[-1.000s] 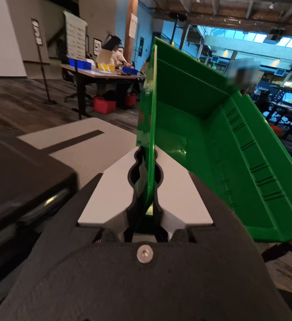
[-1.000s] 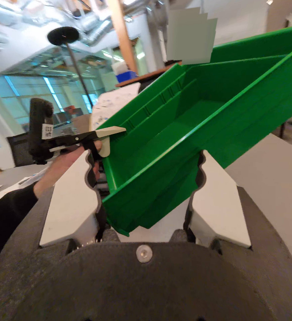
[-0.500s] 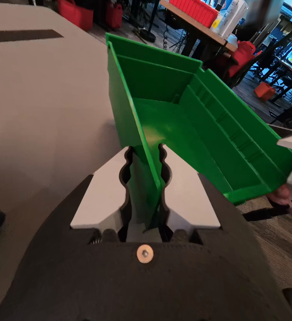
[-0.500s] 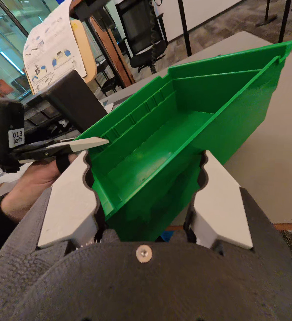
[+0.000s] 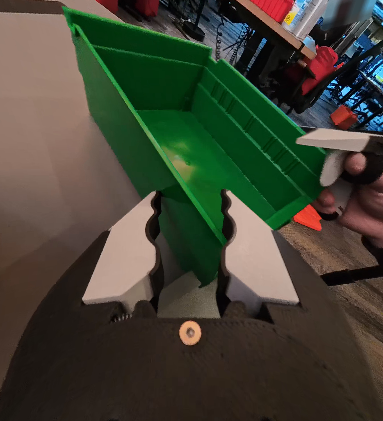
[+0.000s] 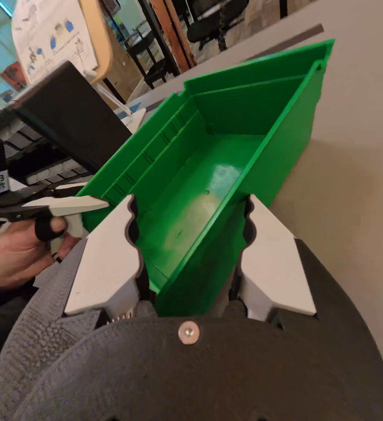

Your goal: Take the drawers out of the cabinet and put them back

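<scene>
An empty green drawer [image 5: 186, 145] lies on the grey table [image 5: 31, 136], its near end by the table edge. My left gripper [image 5: 189, 193] is open, and the drawer's left wall runs loose between its jaws. My right gripper [image 6: 190, 198] is open wide, with the drawer's [image 6: 192, 182] right wall and near corner between its fingers. Each view shows the other gripper at the drawer's opposite near corner: the right one [image 5: 331, 143], the left one [image 6: 72, 205], each held by a hand. The black cabinet [image 6: 69, 118] stands to the left of the drawer.
The grey table [image 6: 350, 159] runs far and right of the drawer, with a dark strip across it. Wood floor [image 5: 345, 246] lies beyond the table edge, with an orange object [image 5: 309, 218] on it. Tables, chairs and red bins stand farther back.
The drawer has come down from a tilt in the air onto the table. My left gripper, shut on the left wall before, has opened. The right gripper stayed wide open.
</scene>
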`<action>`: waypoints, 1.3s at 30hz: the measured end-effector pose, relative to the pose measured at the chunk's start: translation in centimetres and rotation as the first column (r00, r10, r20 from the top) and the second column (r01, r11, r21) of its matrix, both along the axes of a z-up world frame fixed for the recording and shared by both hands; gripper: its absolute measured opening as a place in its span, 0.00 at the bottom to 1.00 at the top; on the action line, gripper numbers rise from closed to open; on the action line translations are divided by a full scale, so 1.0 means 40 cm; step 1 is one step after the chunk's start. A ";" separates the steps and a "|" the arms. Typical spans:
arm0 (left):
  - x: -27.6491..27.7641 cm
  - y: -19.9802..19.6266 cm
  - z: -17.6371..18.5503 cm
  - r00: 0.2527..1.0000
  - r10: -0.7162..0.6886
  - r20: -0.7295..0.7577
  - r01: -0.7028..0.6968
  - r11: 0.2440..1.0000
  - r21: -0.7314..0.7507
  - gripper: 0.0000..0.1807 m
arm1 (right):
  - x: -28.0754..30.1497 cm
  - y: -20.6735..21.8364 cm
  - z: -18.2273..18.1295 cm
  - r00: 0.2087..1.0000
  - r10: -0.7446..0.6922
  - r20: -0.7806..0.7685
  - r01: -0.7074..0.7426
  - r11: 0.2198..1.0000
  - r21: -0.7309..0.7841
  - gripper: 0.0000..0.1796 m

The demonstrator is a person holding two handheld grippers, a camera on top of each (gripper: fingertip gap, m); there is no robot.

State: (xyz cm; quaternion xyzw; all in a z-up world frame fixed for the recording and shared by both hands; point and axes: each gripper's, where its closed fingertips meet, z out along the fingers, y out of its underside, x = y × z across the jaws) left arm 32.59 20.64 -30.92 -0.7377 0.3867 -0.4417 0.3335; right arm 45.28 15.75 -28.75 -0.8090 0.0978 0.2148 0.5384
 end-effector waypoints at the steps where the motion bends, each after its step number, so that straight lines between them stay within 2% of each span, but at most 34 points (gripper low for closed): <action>1: 0.004 -0.008 -0.005 1.000 -0.014 -0.001 0.014 1.000 -0.011 0.31 | 0.013 0.008 -0.015 1.000 -0.003 -0.011 0.003 1.000 -0.018 0.52; 3: 0.011 -0.026 -0.012 0.999 -0.036 0.006 0.036 0.999 -0.033 0.32 | 0.039 0.022 -0.024 1.000 -0.019 -0.013 0.018 1.000 -0.015 0.47; 7: 0.006 -0.042 -0.002 0.998 -0.062 0.035 0.063 0.997 -0.043 0.33 | 0.057 0.021 -0.013 0.999 -0.040 0.010 0.041 0.999 -0.036 0.44; 9: -0.007 -0.046 0.013 0.995 -0.076 0.060 0.079 0.996 -0.039 0.28 | 0.065 0.003 -0.004 0.992 -0.076 0.101 0.081 0.995 -0.054 0.43; 12: -0.027 -0.063 0.024 0.993 -0.109 0.051 0.110 0.994 -0.016 0.26 | 0.059 -0.037 -0.004 0.966 -0.093 0.242 0.121 0.987 -0.105 0.41; 15: -0.033 -0.095 0.016 0.989 -0.143 0.030 0.143 0.990 -0.015 0.28 | 0.049 -0.072 -0.029 0.947 -0.103 0.305 0.156 0.975 -0.157 0.29; 20: -0.013 -0.110 0.011 0.989 -0.147 0.034 0.148 0.989 -0.010 0.26 | 0.091 -0.063 -0.069 0.915 -0.159 0.370 0.235 0.957 -0.171 0.17; 26: 0.048 -0.087 0.012 0.989 -0.147 0.030 0.148 0.989 -0.023 0.26 | 0.179 0.018 -0.072 0.898 -0.172 0.406 0.264 0.947 -0.182 0.12; 39: 0.160 0.109 0.010 0.997 -0.070 0.019 0.071 0.996 -0.048 0.27 | 0.314 0.284 -0.077 0.909 -0.117 0.401 0.210 0.958 -0.197 0.02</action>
